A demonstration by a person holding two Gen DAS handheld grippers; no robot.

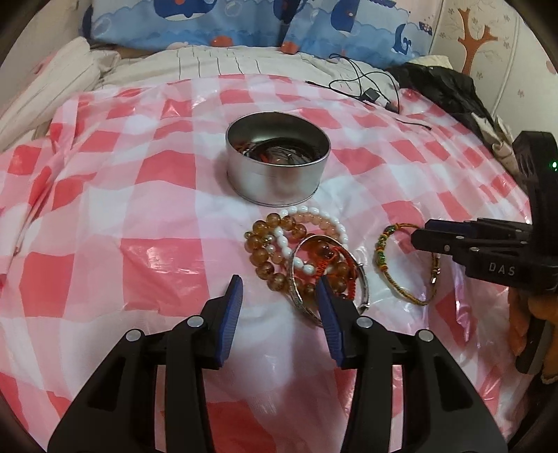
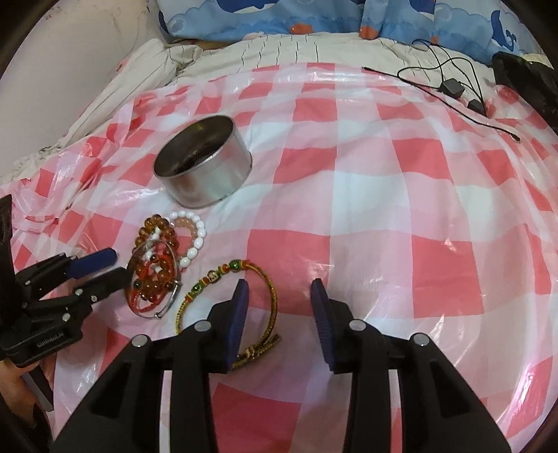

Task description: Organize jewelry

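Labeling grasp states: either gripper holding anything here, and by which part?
Nothing is held. The left gripper is open beside the bracelet pile; the right gripper is open over the braided cord bracelet.

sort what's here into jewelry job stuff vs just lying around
Job: tin, bead bracelets, silver bangle, braided bracelet.
Lying about: black cables, black bag, whale pillows.
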